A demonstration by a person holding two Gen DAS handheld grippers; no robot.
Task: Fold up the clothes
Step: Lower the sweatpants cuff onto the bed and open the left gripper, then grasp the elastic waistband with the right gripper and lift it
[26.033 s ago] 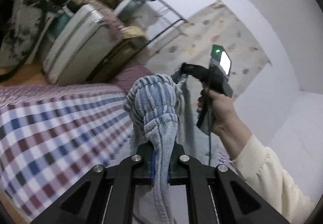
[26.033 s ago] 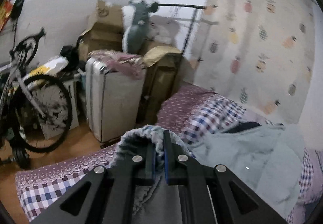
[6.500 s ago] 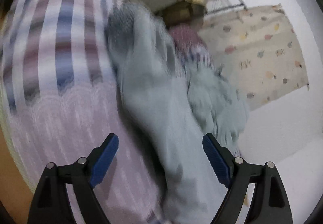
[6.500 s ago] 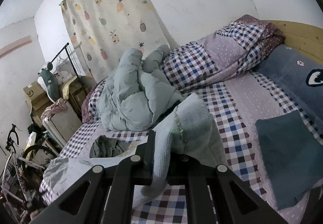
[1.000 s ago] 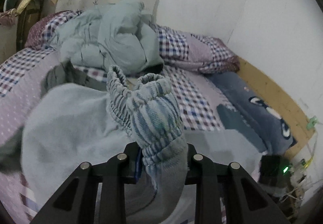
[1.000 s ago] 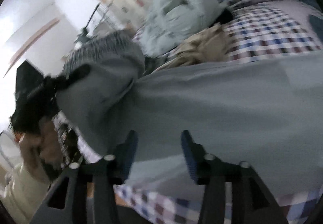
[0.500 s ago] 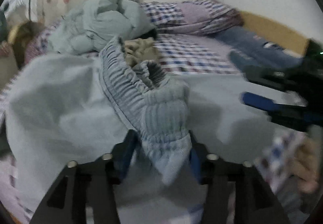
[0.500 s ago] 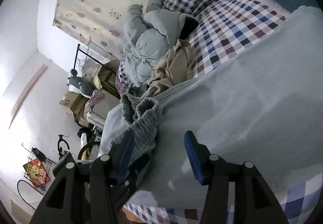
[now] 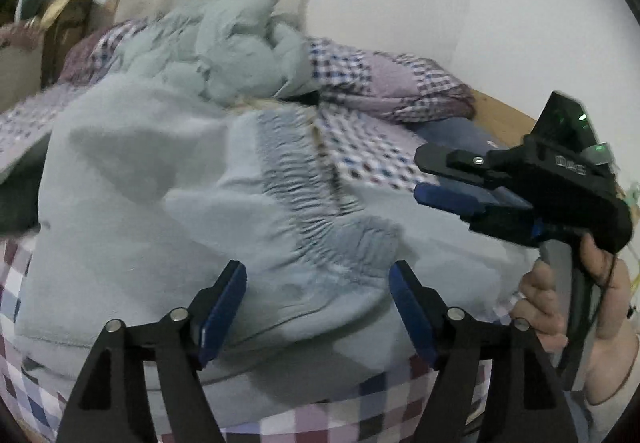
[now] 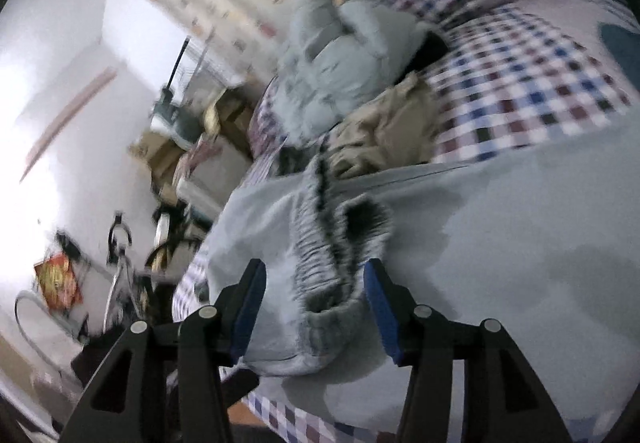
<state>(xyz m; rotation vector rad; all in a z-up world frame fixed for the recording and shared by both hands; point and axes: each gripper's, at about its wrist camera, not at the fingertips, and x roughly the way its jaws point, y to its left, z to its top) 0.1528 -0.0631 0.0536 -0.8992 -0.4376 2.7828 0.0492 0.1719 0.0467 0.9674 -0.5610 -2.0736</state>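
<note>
Light blue-grey trousers lie spread on the checked bed sheet, with their gathered elastic waistband running across the middle. My left gripper hovers just above the near end of the waistband; its jaws are opening and the pads are clear of the cloth. In the left wrist view my right gripper comes in from the right, carried by a hand. In the right wrist view that right gripper stands open astride the bunched waistband, which lies between its blue pads without being squeezed.
A pale green duvet is heaped at the back of the bed, with a beige garment in front of it. A dark blue pillow and a wooden headboard lie to the right. Boxes and a bicycle stand on the floor past the bed's edge.
My left gripper has let go of the waistband and its jaws have spread wide. The waistband has dropped flat onto the trousers. My right gripper has come over the waistband's end.
</note>
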